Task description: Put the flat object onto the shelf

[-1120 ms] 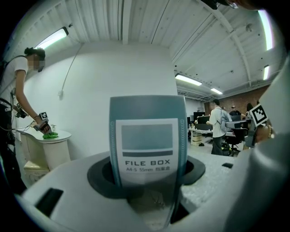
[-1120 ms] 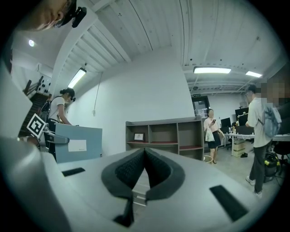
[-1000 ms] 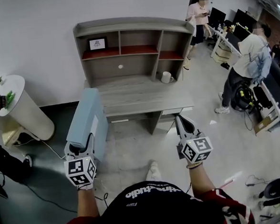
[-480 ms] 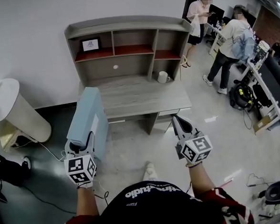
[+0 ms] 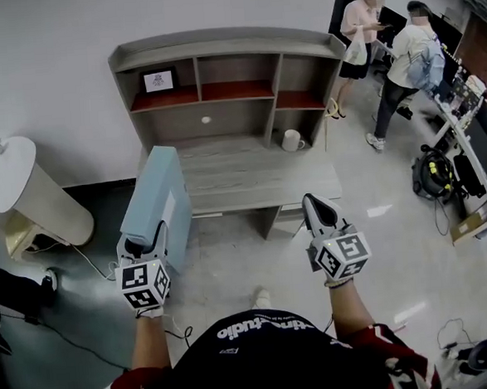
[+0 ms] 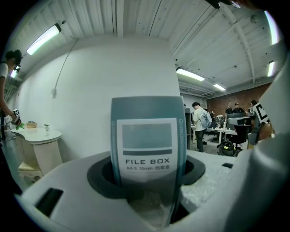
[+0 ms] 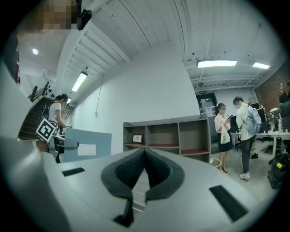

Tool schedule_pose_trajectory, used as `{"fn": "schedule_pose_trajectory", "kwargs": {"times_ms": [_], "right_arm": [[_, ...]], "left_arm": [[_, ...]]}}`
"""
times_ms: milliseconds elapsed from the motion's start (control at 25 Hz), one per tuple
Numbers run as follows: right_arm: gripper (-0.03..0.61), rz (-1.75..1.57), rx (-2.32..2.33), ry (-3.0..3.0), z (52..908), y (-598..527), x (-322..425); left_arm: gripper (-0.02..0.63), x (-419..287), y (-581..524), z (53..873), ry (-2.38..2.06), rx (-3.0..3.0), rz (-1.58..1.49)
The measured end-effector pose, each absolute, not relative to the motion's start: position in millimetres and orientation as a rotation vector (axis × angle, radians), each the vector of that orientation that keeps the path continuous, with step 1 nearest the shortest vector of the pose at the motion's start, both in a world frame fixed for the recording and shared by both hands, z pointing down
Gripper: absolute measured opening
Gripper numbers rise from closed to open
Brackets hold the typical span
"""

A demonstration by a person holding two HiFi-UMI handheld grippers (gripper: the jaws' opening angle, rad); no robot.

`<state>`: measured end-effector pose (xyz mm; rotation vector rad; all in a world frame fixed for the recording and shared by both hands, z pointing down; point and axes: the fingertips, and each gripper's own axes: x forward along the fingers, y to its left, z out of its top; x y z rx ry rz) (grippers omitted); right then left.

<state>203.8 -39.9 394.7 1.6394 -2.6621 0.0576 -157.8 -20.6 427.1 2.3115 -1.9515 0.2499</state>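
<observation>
Though slim, smooth blue file box (image 5: 154,202)

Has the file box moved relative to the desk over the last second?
Yes. The file box, clamped in the left tool, has come closer to the front edge of the desk, toward the shelf unit behind it.

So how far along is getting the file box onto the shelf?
Done: the file box is picked up, clamped in the left gripper's jaws. In hand: it is held upright, short of the desk. Left: setting it on the shelf. The right gripper is shut and empty.
</observation>
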Motion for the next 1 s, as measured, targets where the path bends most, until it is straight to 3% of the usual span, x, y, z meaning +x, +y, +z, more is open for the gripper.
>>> {"fn": "schedule_pose_trajectory", "kwargs": {"times_ms": [1000], "right_arm": [[0.003,0.169,1.411,-2.809,423,-176,246]], "left_arm": [[0.270,-103,-123,447,-2.117,2.105,0.292]]}}
